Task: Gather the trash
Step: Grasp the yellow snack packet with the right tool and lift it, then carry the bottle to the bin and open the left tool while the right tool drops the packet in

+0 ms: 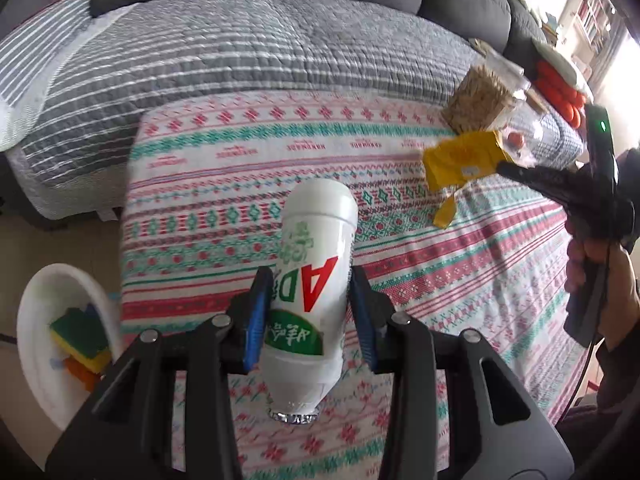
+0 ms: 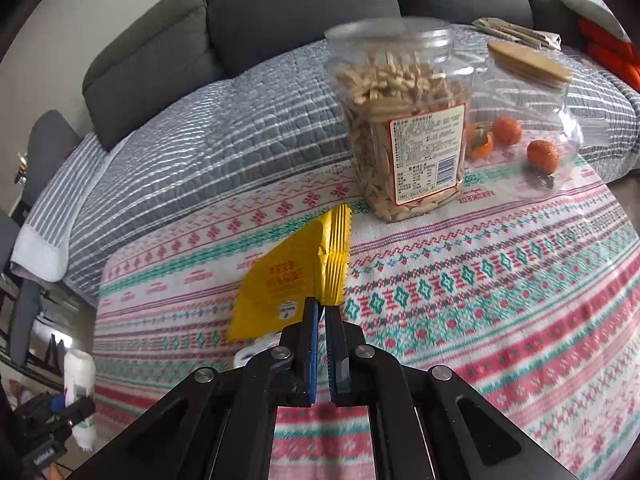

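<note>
Nearest, left gripper (image 1: 310, 304) clamped on a white plastic bottle (image 1: 312, 280), blue pads pressing both sides of its label, neck pointing toward the camera, held above the patterned tablecloth (image 1: 240, 152). Right gripper (image 2: 320, 312) pinched tight on the corner of a yellow wrapper (image 2: 288, 276), lifted off the cloth. Low at left, beside the table: white bin (image 1: 44, 300) with sponges (image 1: 80, 340) inside. Further back on the cloth: clear jar of seeds (image 2: 400, 120), just beside it a glass jar (image 2: 528, 120) with small oranges (image 2: 542, 156). Beyond, striped grey quilt (image 1: 240, 48) and dark sofa cushions (image 2: 280, 12).
</note>
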`<action>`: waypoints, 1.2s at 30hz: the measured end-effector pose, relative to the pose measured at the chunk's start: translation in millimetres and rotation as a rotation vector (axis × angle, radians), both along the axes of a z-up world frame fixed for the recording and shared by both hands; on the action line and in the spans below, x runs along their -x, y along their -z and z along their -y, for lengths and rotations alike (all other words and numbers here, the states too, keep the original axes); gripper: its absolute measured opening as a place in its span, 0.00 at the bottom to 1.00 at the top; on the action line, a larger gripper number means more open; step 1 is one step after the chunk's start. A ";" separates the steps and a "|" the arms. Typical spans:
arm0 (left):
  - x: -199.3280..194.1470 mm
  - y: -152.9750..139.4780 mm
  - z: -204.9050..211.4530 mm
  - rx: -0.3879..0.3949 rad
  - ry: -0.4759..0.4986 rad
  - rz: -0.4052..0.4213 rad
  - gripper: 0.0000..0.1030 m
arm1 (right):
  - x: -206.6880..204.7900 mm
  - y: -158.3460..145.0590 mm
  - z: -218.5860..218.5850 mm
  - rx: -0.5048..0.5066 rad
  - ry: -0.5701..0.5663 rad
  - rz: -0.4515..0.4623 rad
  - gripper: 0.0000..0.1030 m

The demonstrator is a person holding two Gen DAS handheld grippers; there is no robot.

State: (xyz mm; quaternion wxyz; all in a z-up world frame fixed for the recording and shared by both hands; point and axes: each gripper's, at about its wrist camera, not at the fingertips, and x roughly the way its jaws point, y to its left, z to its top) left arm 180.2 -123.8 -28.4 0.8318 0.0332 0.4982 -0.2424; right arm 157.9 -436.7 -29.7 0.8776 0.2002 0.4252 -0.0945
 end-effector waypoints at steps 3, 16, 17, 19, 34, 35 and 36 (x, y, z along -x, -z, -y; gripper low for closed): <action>3.8 -13.9 -22.8 0.014 -0.036 0.008 0.40 | 14.8 -14.1 -8.8 0.002 -0.009 0.014 0.04; 16.3 -32.9 -147.8 0.083 -0.228 0.022 0.40 | 47.8 -54.2 -95.8 -0.056 -0.157 0.105 0.04; 16.1 -32.5 -156.1 0.081 -0.243 0.024 0.40 | 47.2 -54.4 -103.1 -0.063 -0.169 0.106 0.04; 15.3 -31.1 -172.8 0.083 -0.274 0.026 0.40 | 42.6 -54.9 -121.6 -0.079 -0.199 0.100 0.04; 1.2 -11.0 -235.4 0.046 -0.385 0.032 0.74 | 7.4 -58.5 -262.4 -0.122 -0.468 0.120 0.04; 2.9 -12.4 -237.9 0.039 -0.396 0.042 0.78 | 5.5 -56.5 -270.6 -0.129 -0.479 0.113 0.04; 4.6 -13.6 -239.6 0.034 -0.399 0.046 0.78 | 3.9 -55.1 -276.4 -0.133 -0.486 0.109 0.04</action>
